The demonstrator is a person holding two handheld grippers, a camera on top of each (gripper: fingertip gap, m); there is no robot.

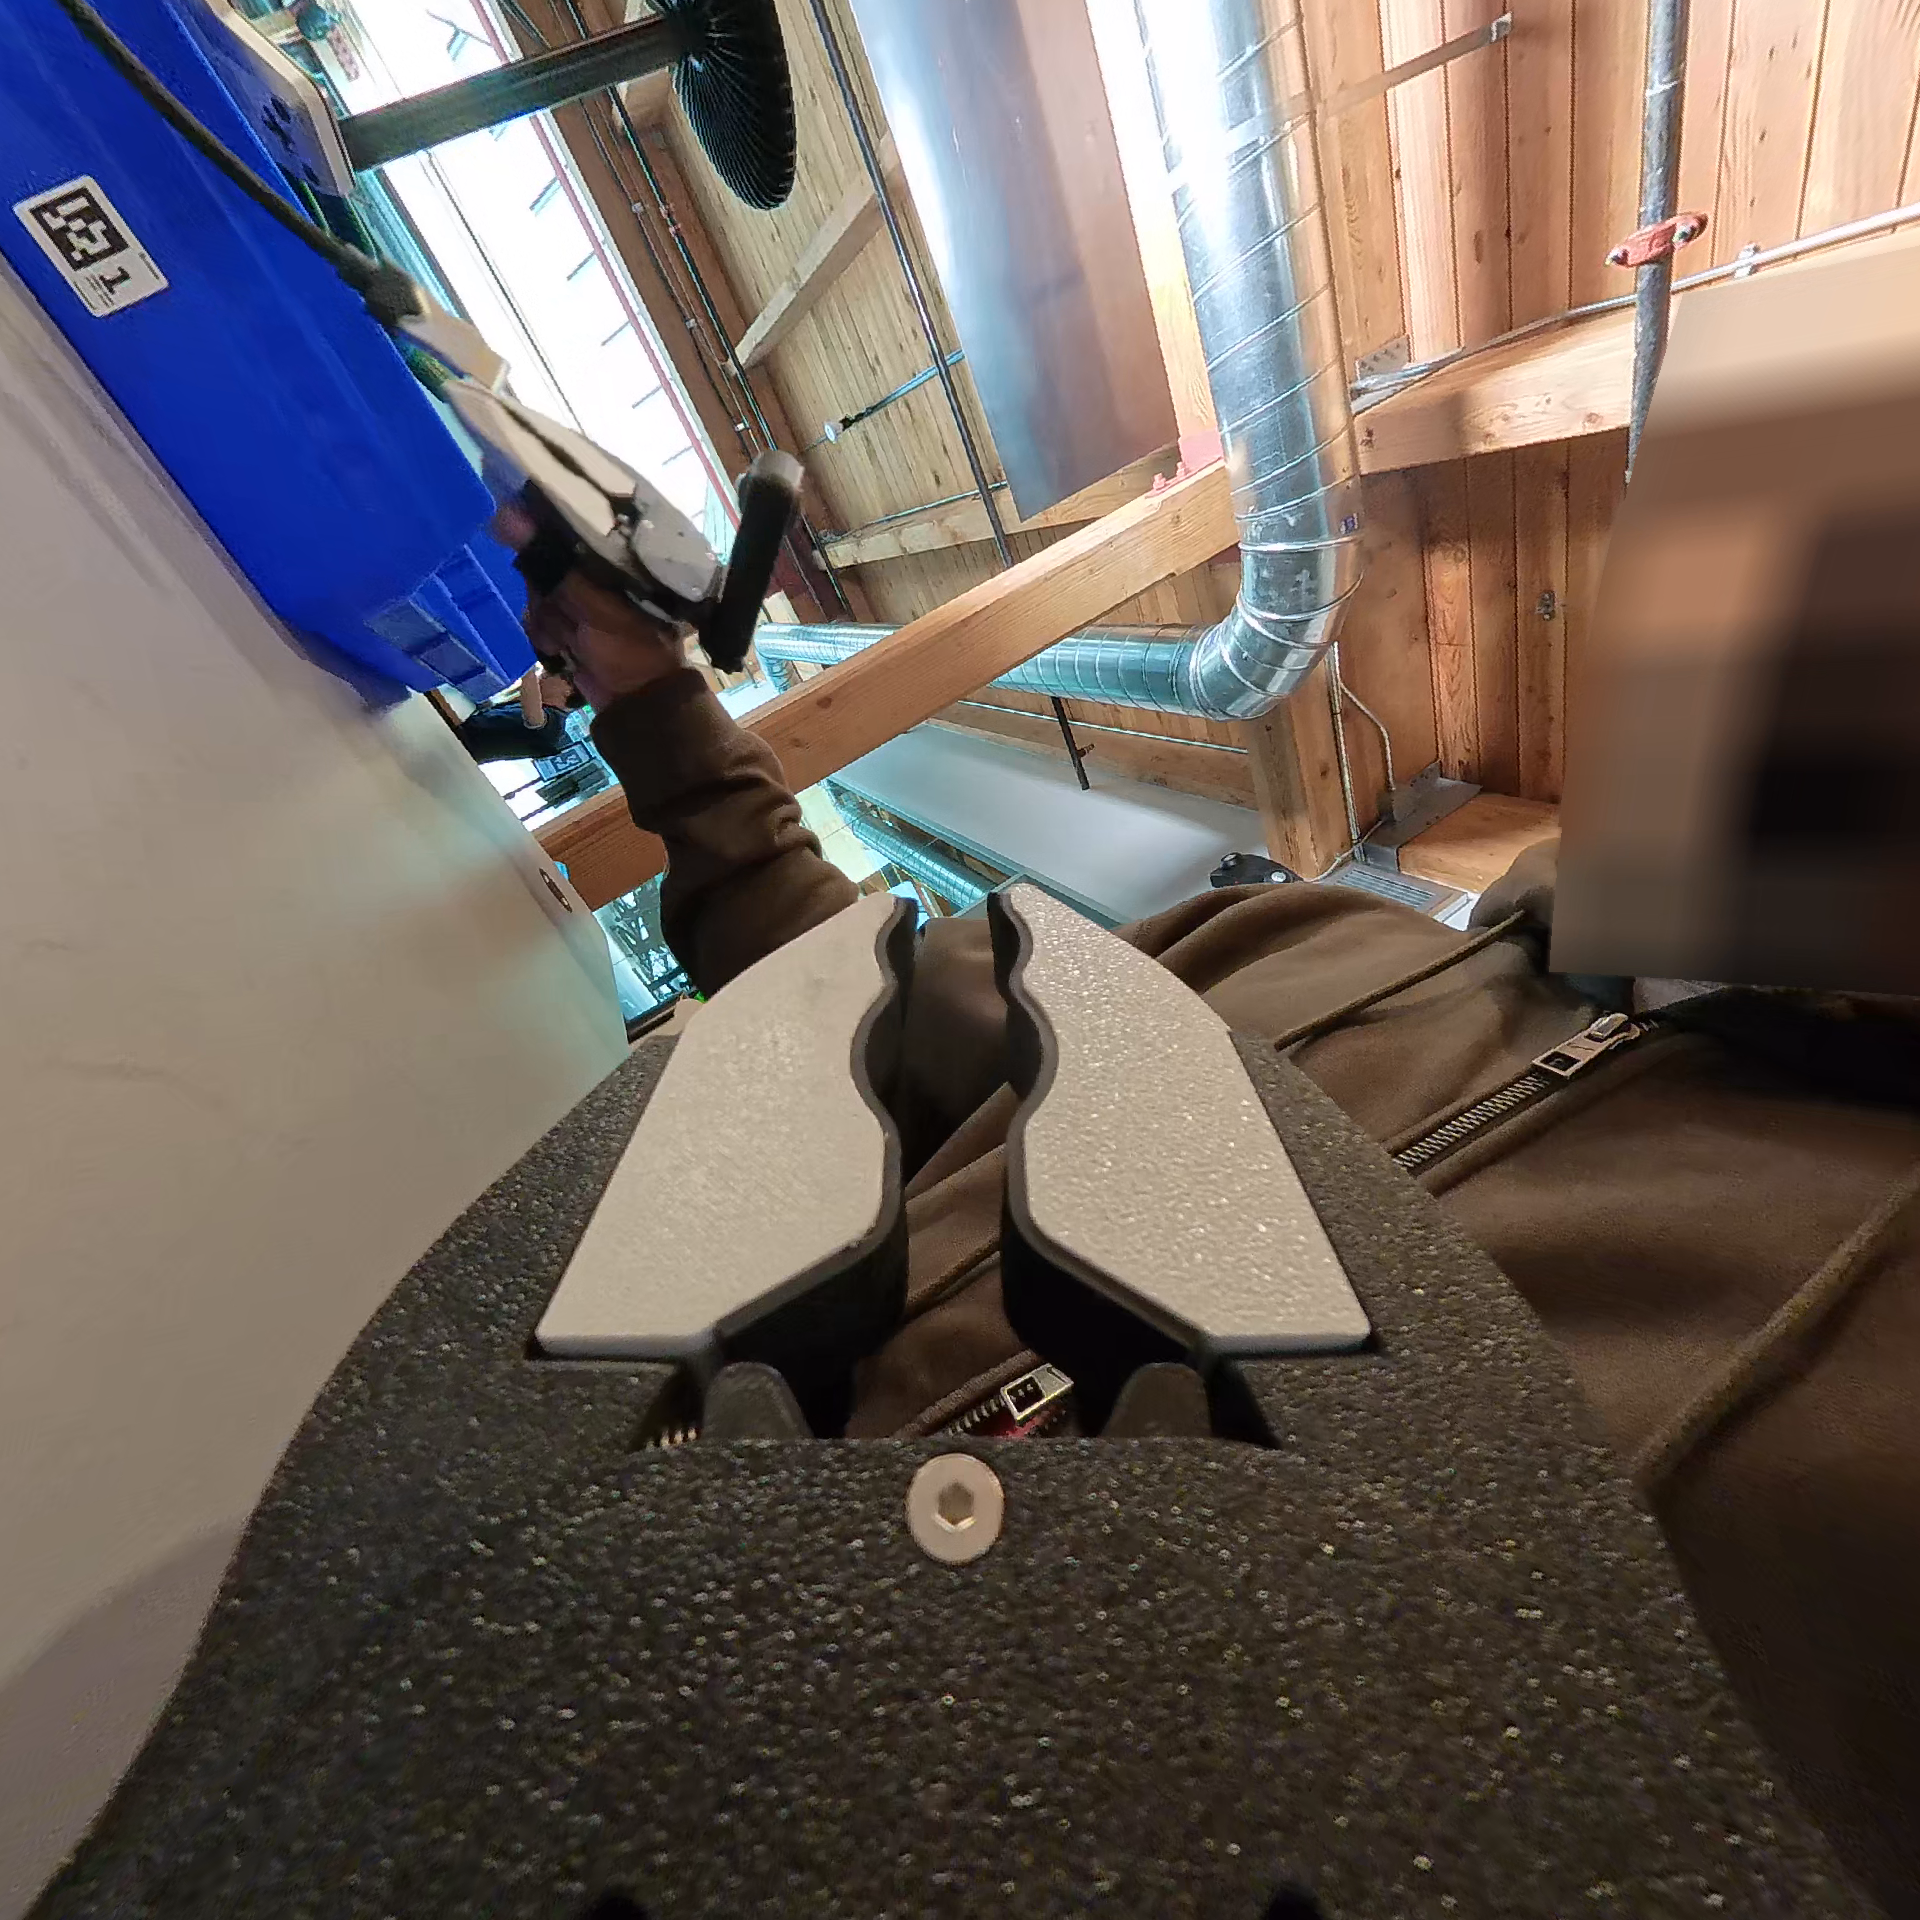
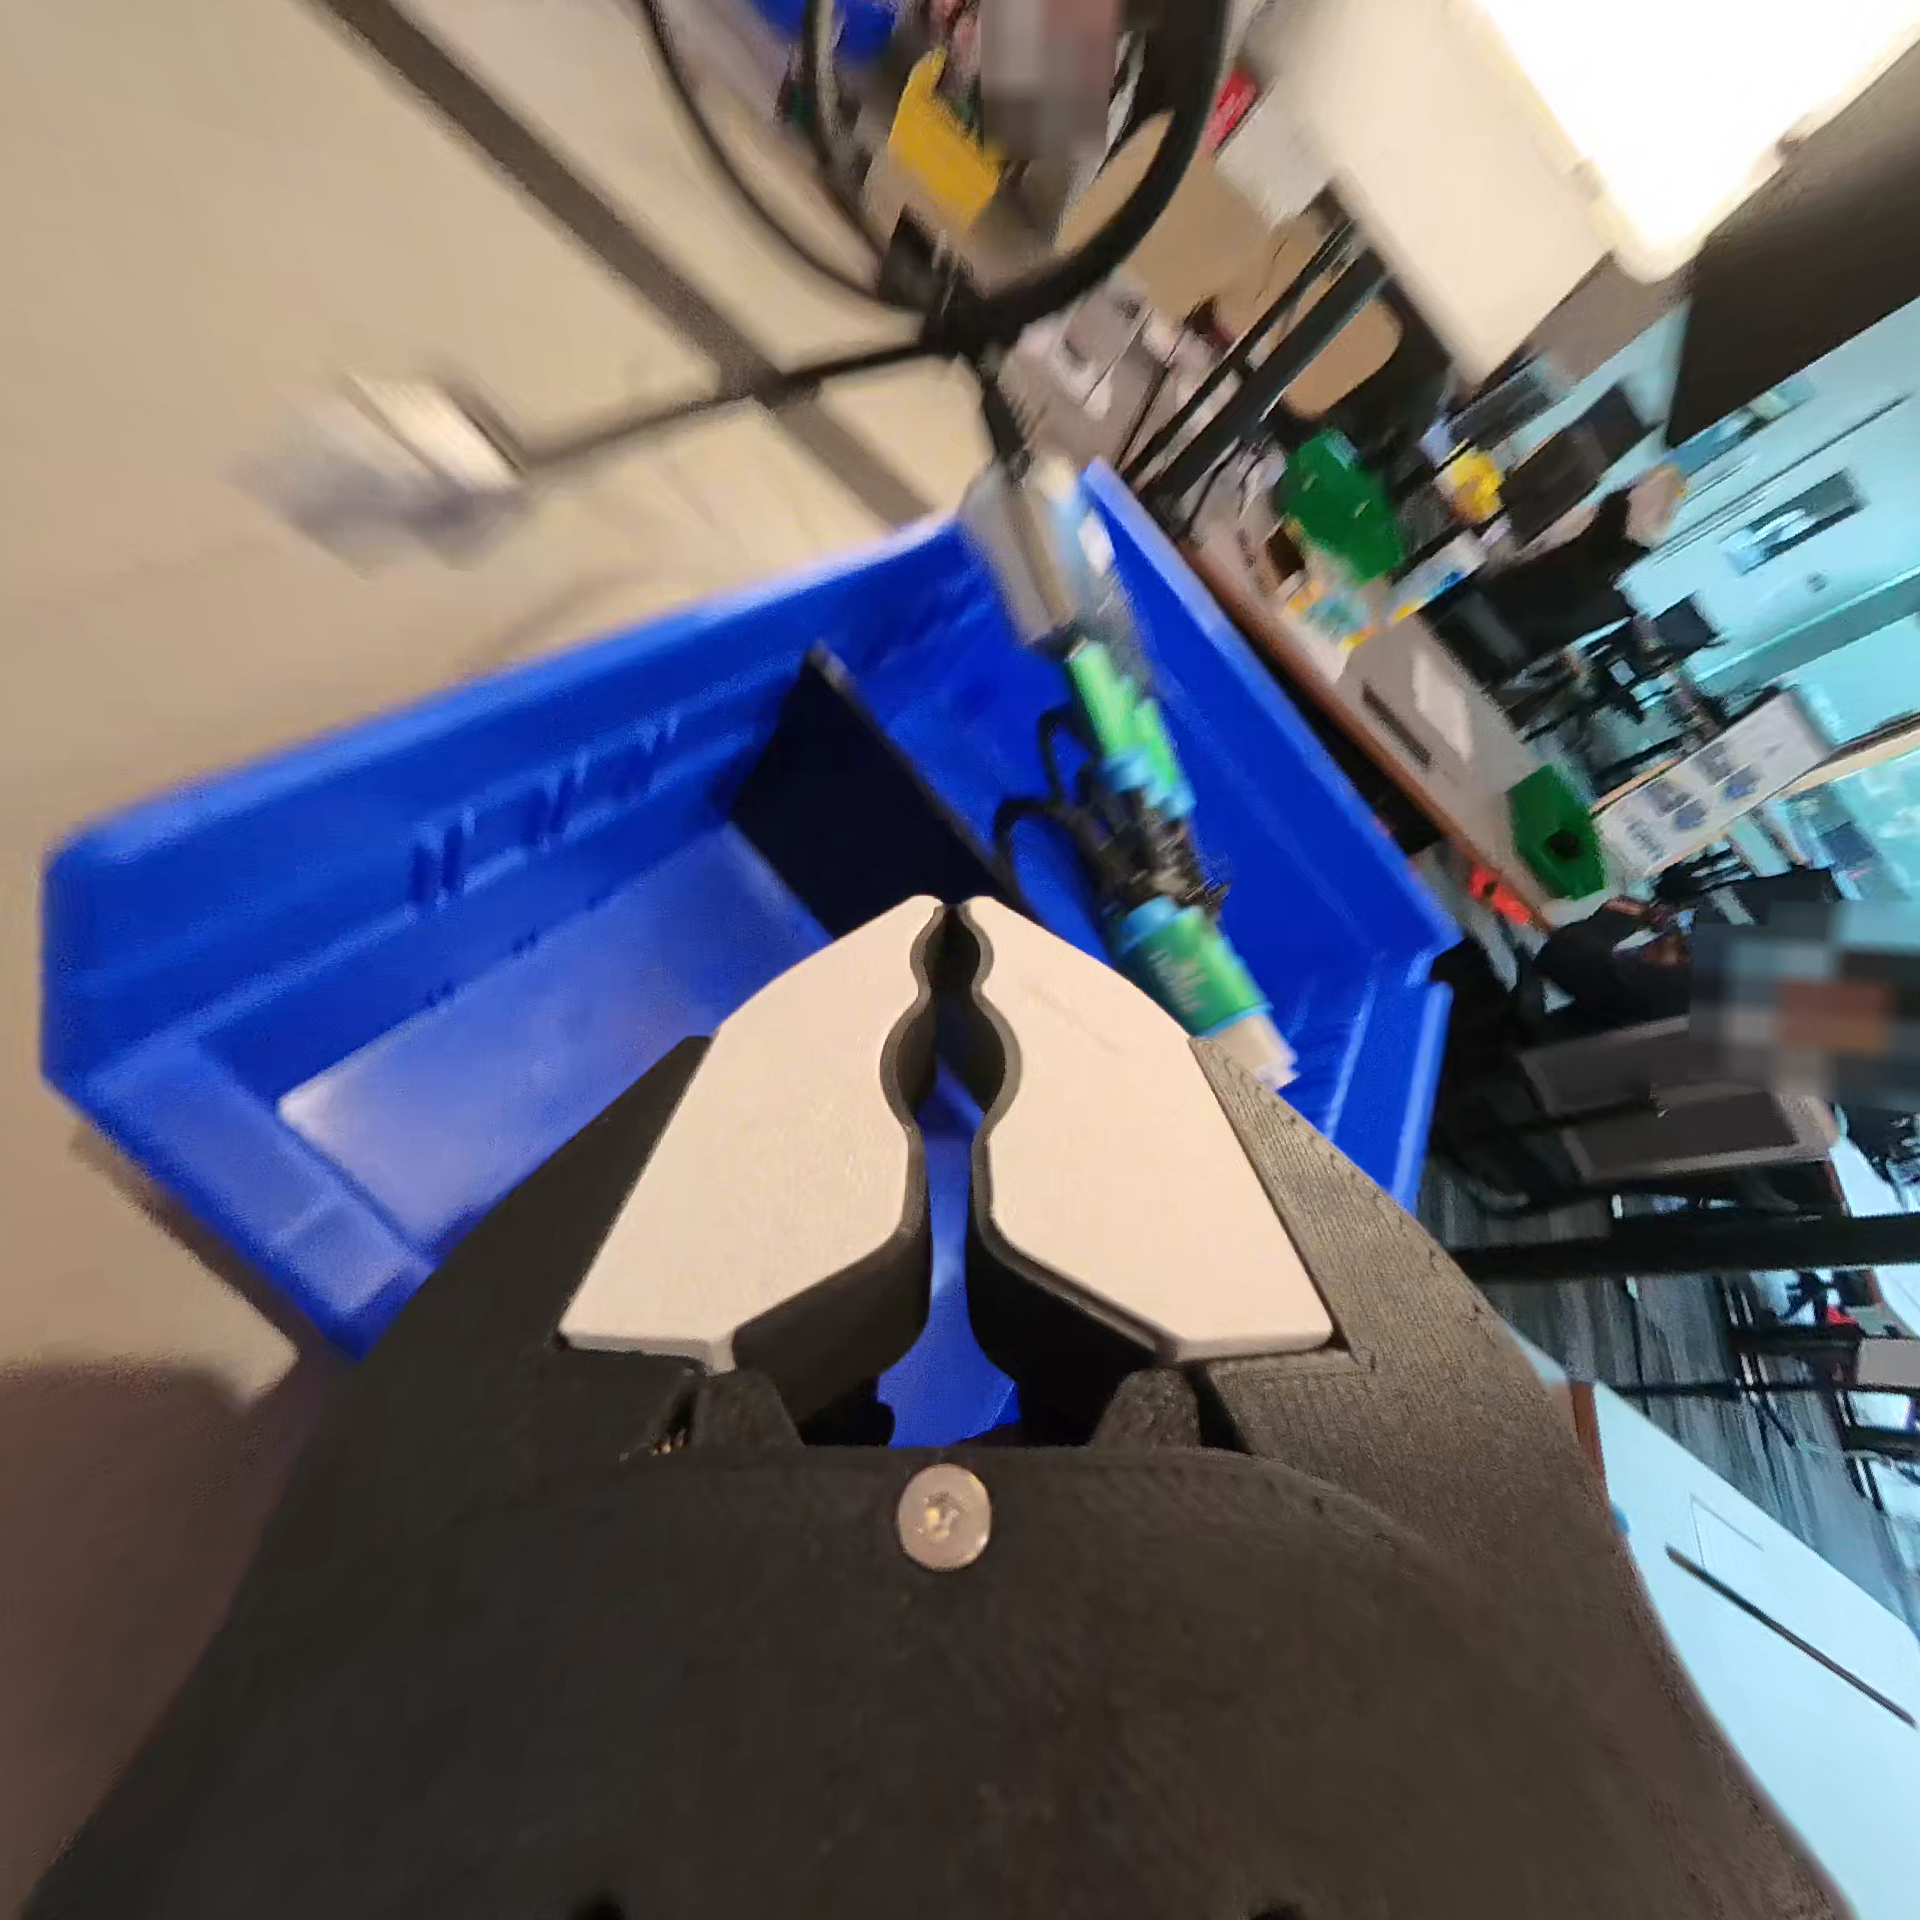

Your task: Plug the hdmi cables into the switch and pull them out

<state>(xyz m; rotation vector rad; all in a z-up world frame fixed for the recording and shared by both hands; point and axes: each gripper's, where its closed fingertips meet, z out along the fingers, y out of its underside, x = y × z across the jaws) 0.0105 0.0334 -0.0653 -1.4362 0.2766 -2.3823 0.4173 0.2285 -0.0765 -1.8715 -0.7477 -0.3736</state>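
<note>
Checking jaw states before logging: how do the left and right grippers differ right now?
The left gripper has a clear gap between its fingertips; the right gripper has tips meeting. The left points at a person's brown jacket with ceiling ducts beyond; the right points into a blue bin beside green-and-blue cylinders. Both have grey fingers with nothing between them.

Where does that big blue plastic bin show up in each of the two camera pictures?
Left wrist view: the blue bin is at the upper left, seen from outside, resting on the pale table.
Right wrist view: the blue bin fills the middle, seen from above and open, just beyond the fingertips.
Shared landmark: the right gripper, held beside the bin in the left view, is the right view's own, right gripper.
</note>
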